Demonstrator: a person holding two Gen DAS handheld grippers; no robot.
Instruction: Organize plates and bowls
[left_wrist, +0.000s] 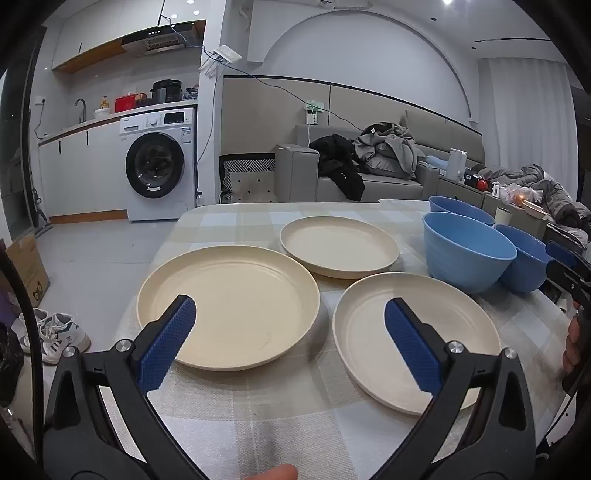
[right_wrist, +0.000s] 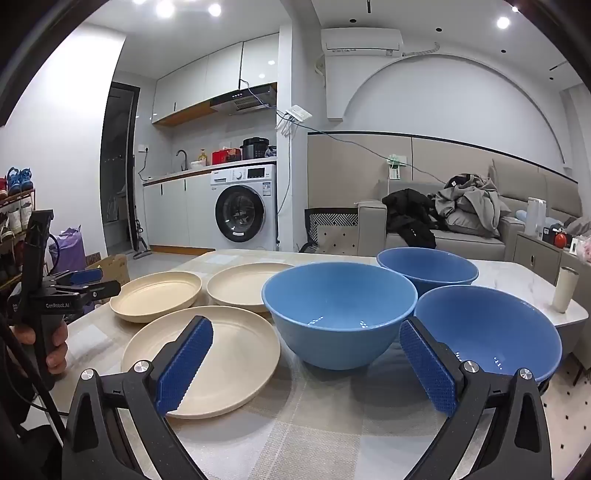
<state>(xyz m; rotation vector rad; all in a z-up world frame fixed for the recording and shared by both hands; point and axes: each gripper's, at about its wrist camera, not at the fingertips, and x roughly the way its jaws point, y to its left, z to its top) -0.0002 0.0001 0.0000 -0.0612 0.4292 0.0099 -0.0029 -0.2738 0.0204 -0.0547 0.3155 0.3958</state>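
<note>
Three cream plates lie on the checked tablecloth: a left one (left_wrist: 236, 302), a far one (left_wrist: 340, 245) and a right one (left_wrist: 424, 332). Three blue bowls stand to their right: a near-middle one (right_wrist: 338, 314), a far one (right_wrist: 428, 267) and a right one (right_wrist: 491, 332). My left gripper (left_wrist: 290, 317) is open and empty, hovering over the gap between the left and right plates. My right gripper (right_wrist: 306, 334) is open and empty, just in front of the middle bowl, its fingers spanning the near plate (right_wrist: 229, 350) and the right bowl.
The table (left_wrist: 258, 417) has a checked cloth; its marble far end holds a white cup (right_wrist: 565, 290). The left gripper shows at the left of the right wrist view (right_wrist: 85, 280). A sofa with clothes, a washing machine and shoes on the floor lie beyond.
</note>
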